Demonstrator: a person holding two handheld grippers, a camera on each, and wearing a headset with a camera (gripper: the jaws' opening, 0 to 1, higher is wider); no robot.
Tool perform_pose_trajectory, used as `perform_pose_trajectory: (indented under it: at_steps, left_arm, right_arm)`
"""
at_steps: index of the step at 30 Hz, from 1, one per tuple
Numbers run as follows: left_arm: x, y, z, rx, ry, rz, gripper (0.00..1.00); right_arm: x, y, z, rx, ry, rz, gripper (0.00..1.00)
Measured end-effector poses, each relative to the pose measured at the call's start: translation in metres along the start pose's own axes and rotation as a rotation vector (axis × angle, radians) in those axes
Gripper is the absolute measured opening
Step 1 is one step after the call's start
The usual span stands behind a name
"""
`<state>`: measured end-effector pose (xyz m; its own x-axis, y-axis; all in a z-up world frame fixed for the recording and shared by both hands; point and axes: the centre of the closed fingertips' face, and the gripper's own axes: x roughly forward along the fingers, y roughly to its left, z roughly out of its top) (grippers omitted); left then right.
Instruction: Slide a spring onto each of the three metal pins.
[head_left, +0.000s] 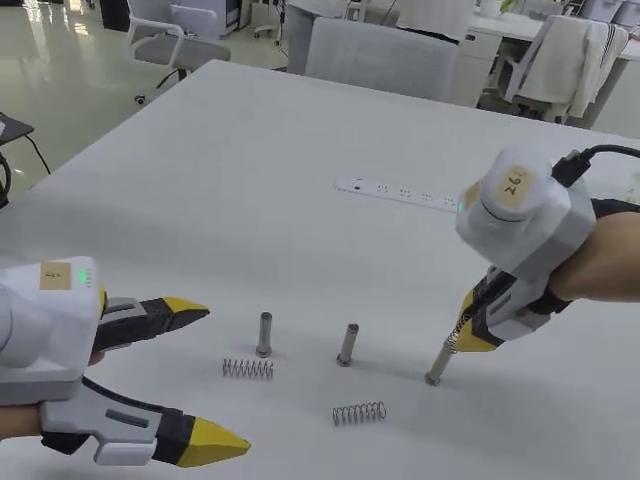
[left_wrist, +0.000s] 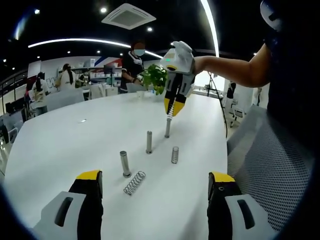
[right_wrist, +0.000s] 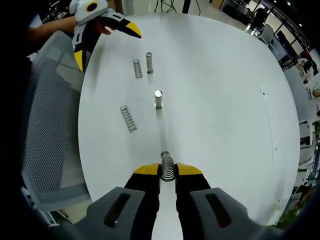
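Pinching a spring (right_wrist: 167, 164), plain in the right gripper view, right tongs (right_wrist: 168, 171) seemingly touch a pin (head_left: 438, 362); left tongs (head_left: 225, 378) gape empty.

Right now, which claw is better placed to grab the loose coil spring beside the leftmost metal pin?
Left. The left claw is open, empty and close to the steel coil spring beside the short upright steel pin; the right claw is shut on a second steel spring at the rightmost steel pin.

Bright, even overhead light is seen in all views. A strip light (left_wrist: 210, 22) is blown out at 12 o'clock in the left gripper view. Faint, short shadows are thrown by the pins (head_left: 264, 333) on the bench (head_left: 250, 180). Edges are bent by fisheye in both gripper views.
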<state>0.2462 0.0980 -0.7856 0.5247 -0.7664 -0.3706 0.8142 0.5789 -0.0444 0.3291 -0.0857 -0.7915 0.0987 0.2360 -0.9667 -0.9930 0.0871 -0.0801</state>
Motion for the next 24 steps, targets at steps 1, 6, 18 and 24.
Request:
perform_pose_trajectory:
  at_steps: [1,6,18,24]
  left_arm:
    - [0.0,0.0,0.0,0.001,-0.001,0.0,0.84]
    - [0.0,0.0,0.0,0.003,0.003,-0.001,0.83]
    - [0.0,-0.002,0.001,0.006,0.01,-0.006,0.81]
    - [-0.001,-0.002,0.0,0.006,0.015,-0.006,0.81]
  right_arm:
    - [0.001,0.0,0.0,0.0,0.001,0.001,0.09]
    - [0.01,0.002,-0.003,0.001,0.015,0.013,0.09]
    - [0.03,0.006,-0.008,0.014,0.03,0.037,0.09]
    - [0.04,0.007,-0.009,0.02,0.034,0.039,0.09]
